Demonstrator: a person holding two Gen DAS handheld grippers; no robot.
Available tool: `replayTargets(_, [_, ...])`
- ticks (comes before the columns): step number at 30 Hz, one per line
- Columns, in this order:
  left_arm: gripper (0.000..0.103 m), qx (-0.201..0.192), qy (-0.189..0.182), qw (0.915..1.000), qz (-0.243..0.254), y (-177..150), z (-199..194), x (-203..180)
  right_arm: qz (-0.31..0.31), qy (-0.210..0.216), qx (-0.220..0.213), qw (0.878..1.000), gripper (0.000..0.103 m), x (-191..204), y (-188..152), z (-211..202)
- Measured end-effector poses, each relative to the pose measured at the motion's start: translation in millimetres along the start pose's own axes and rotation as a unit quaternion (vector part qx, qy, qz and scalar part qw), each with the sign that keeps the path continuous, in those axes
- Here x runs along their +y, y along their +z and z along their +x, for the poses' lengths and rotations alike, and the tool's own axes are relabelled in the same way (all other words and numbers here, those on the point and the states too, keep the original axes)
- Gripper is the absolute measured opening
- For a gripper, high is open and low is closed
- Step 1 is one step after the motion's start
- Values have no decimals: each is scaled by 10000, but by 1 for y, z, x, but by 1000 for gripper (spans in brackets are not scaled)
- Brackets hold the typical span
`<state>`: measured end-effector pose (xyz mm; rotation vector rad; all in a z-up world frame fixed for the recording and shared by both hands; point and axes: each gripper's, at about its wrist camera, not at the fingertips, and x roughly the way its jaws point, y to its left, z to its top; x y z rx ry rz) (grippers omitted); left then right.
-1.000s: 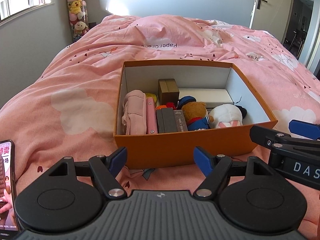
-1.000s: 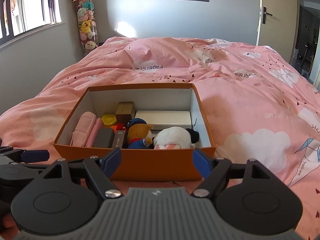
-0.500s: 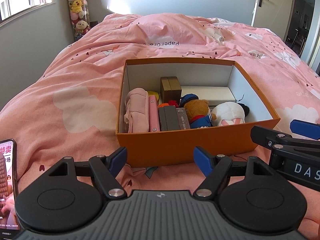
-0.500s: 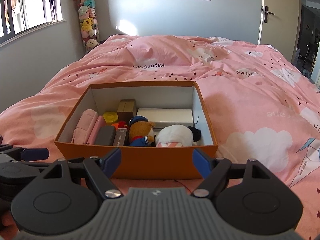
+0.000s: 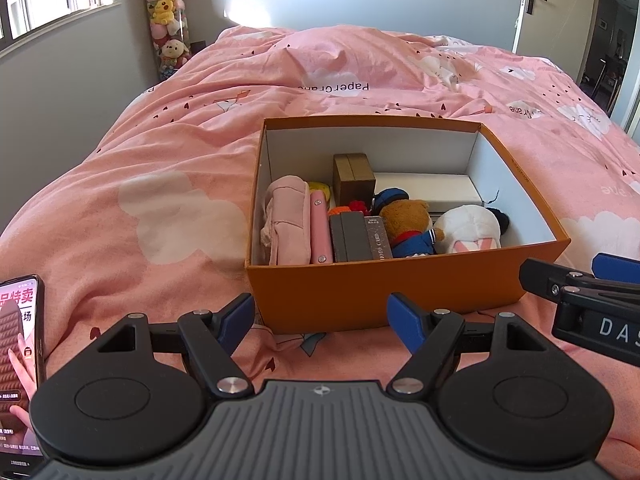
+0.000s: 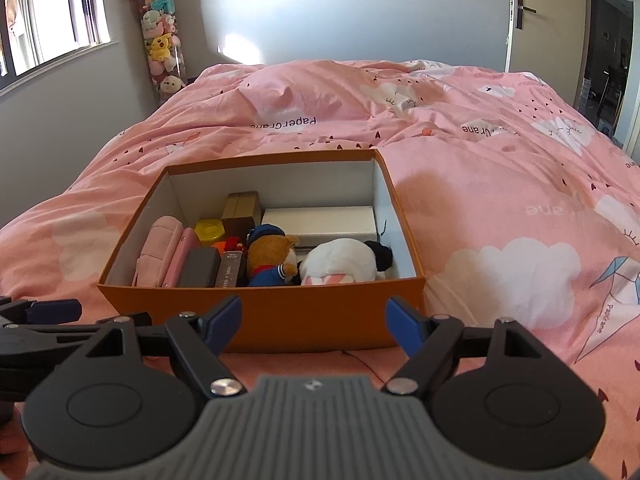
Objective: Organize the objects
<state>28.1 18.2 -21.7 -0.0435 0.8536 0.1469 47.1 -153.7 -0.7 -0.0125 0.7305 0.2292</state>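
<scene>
An orange cardboard box [image 5: 384,288] [image 6: 320,320] sits open on the pink bed. Inside lie a pink pouch [image 5: 286,220] [image 6: 156,252], dark card boxes [image 5: 352,236], a brown box [image 5: 354,178], a white box [image 5: 426,192] [image 6: 320,220], a brown bear toy [image 5: 408,226] [image 6: 272,258] and a white plush [image 5: 468,230] [image 6: 340,262]. My left gripper [image 5: 320,318] is open and empty, just in front of the box. My right gripper [image 6: 314,318] is open and empty, also just short of the box's near wall; it shows at the left wrist view's right edge [image 5: 592,292].
A phone [image 5: 18,364] lies on the bed at the far left. The pink duvet [image 6: 500,208] spreads around the box. A tube of plush toys [image 6: 160,40] stands by the wall, near a window. A door [image 6: 544,16] is at the right.
Both grippers have pulled back and risen slightly, so the box looks a little farther away and more of its inside shows. Both jaws stay open.
</scene>
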Motion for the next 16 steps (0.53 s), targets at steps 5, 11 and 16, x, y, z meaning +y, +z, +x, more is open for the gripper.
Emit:
replayTargets(5, [88,-15,35,10000,0,1,-1,1,42,-31,134,9999,80,-2,-1,4])
replayTargets(11, [88,-70,61,10000,7,2,-3,1,31,-27,238,9997,80,-1,-3,6])
replayTargets(16, [88,-73,67,10000,5,3,-3,2,32,-22,242,9997,80,-1,-2,7])
